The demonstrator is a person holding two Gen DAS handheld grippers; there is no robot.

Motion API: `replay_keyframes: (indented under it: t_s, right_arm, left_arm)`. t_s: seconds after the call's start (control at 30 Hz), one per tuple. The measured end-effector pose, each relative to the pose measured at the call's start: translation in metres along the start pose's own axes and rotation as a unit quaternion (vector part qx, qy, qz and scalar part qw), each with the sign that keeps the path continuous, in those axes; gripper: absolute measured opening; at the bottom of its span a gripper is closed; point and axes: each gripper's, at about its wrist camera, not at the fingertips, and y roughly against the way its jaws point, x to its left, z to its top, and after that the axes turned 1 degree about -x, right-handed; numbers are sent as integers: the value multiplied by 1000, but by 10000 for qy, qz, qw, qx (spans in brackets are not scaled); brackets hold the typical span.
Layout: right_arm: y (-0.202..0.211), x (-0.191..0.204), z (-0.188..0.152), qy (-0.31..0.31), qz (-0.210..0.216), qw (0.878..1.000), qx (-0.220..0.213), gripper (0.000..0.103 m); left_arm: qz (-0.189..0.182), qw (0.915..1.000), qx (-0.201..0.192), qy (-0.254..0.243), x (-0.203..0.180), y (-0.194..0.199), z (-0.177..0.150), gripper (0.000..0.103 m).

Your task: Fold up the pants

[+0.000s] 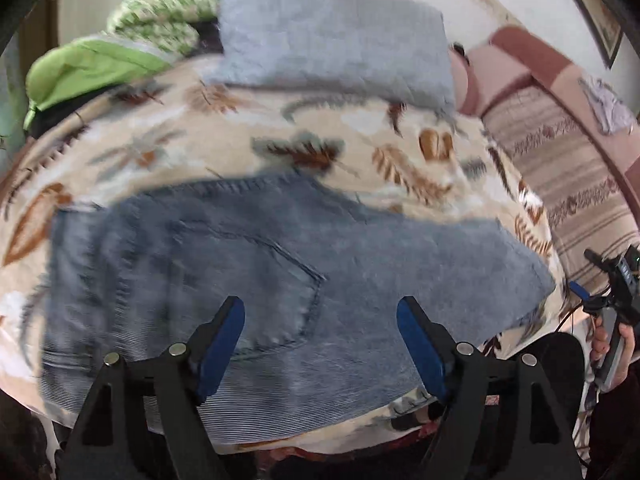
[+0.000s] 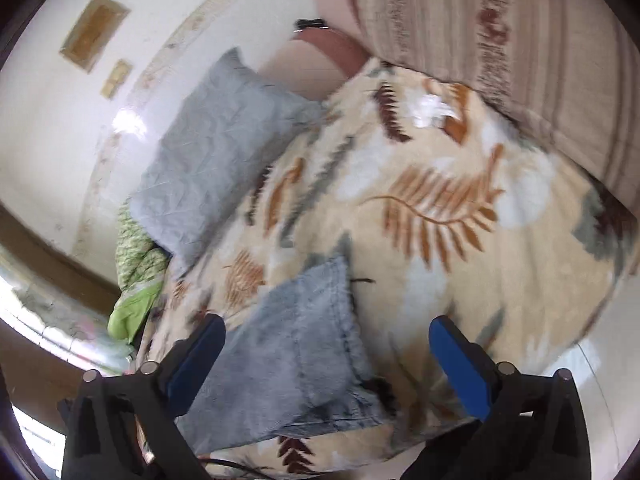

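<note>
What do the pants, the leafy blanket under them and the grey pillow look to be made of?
Pants: blue denim, judging by the faded wash, stitched seams and back pocket.
Blanket: looks like soft fleece or plush, matte and fuzzy with a printed leaf pattern; the blur leaves that open.
Pillow: grey woven fabric, matte and creased, possibly cotton.

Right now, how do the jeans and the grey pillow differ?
The jeans are blue denim with a stitched back pocket and seams; the pillow is plain pale grey, with a faintly crinkled cover. The jeans lie flat and folded at the near edge, under the open left hand-held gripper; the pillow is plump and sits at the far end by the wall. Both rest on the leaf-print blanket.
</note>
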Motion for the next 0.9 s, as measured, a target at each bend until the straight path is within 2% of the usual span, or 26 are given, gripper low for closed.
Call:
replay_keyframes:
  t_s: [0.1, 0.17, 0.33, 0.37, 0.4, 0.47, 0.57, 0.7, 0.77, 0.83, 0.9]
  right_arm:
    - [-12, -24, -3, -617, 137, 9976, 271, 103]
    - [-23, -34, -6, -915, 192, 9947, 417, 103]
    - [-52, -35, -12, -985, 278, 9928, 616, 100]
    - [-61, -32, -14, -964, 252, 9925, 709, 87]
    - [-70, -30, -15, -947, 197, 9918, 840, 61]
    - [-81, -27, -20, -969, 144, 9902, 992, 32]
    - [-69, -13, -22, -603, 144, 9950, 786, 22]
    - [-24, 20, -24, 80, 313, 9984, 474, 20]
    - [-8, 31, -26, 313, 329, 9979, 471, 20]
    - [-8, 30, -31, 423, 91, 9966, 697, 20]
    - [-21, 21, -40, 574, -429, 9915, 1087, 20]
  left_arm:
    - [6, 9993, 385, -40, -11, -29, -15, 79]
    - [65, 9988, 490, -55, -14, -37, -26, 79]
    - [320, 9964, 789, 40, -6, -51, -36, 79]
    - [314, 9964, 789, 63, -5, -51, -37, 79]
    - [311, 9965, 778, 66, -5, -51, -37, 79]
    - [366, 9962, 785, 21, -4, -51, -39, 79]
    - [414, 9960, 796, -35, 2, -50, -41, 79]
    - [342, 9964, 773, -40, 8, -47, -43, 79]
    - [313, 9966, 757, -2, 9, -47, -41, 79]
    - [287, 9969, 729, 44, 12, -43, -41, 79]
    - [301, 9969, 719, 36, 13, -41, -42, 79]
